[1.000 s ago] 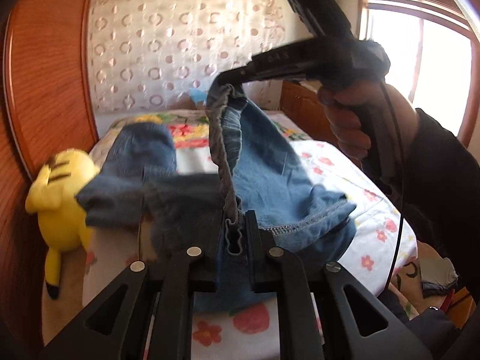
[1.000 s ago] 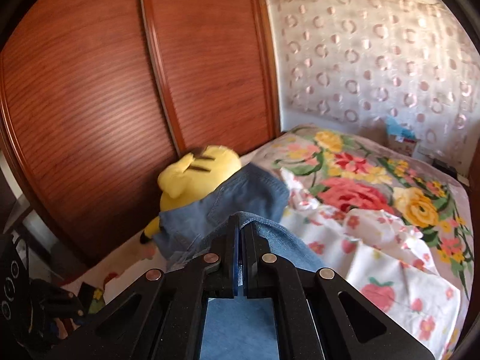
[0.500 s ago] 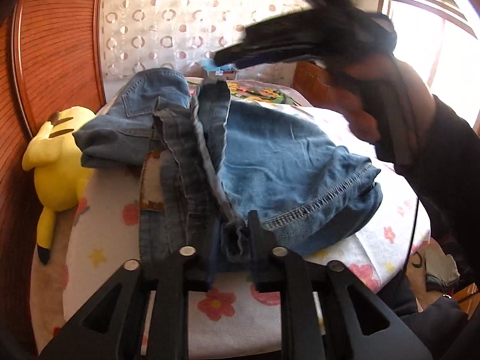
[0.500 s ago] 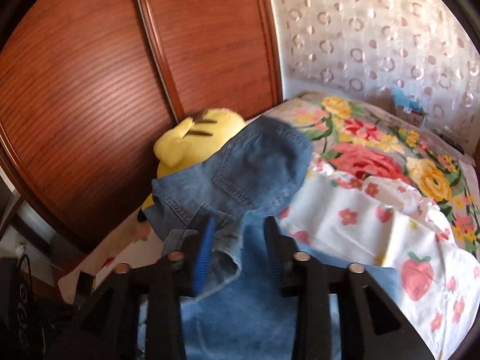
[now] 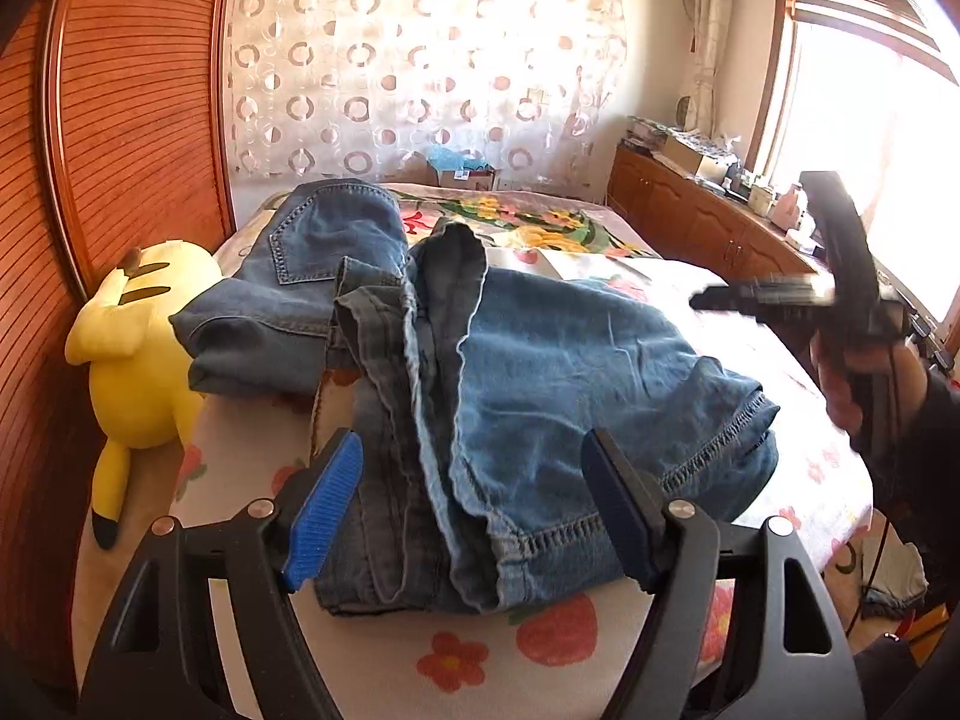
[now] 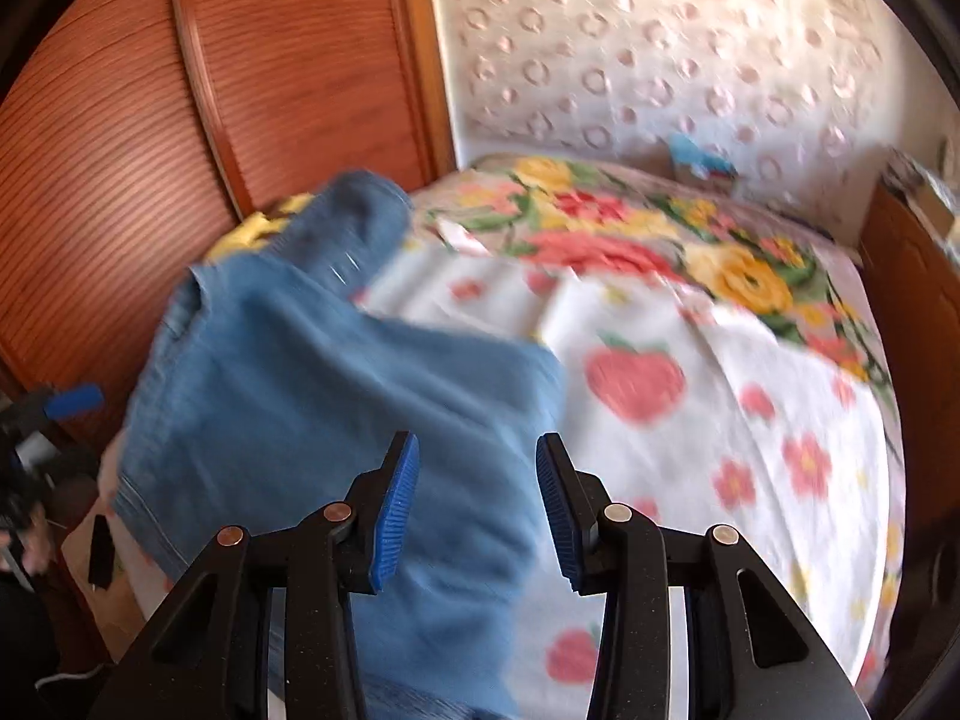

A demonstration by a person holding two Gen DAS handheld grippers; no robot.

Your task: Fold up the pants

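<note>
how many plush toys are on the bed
1. A yellow plush toy lies at the left edge of the bed, against the wooden wardrobe and beside the jeans. In the right wrist view the jeans mostly cover it, so they could hide others.

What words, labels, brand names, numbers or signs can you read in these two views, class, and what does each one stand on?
No text can be read in either view.
Blue denim pants: stitching only, no label showing.
Small cardboard box with blue contents at the far end of the floral bedsheet: too small to read.
Boxes and bottles on the wooden sideboard: too small and glare-washed.
Right wrist view: motion-blurred.
</note>
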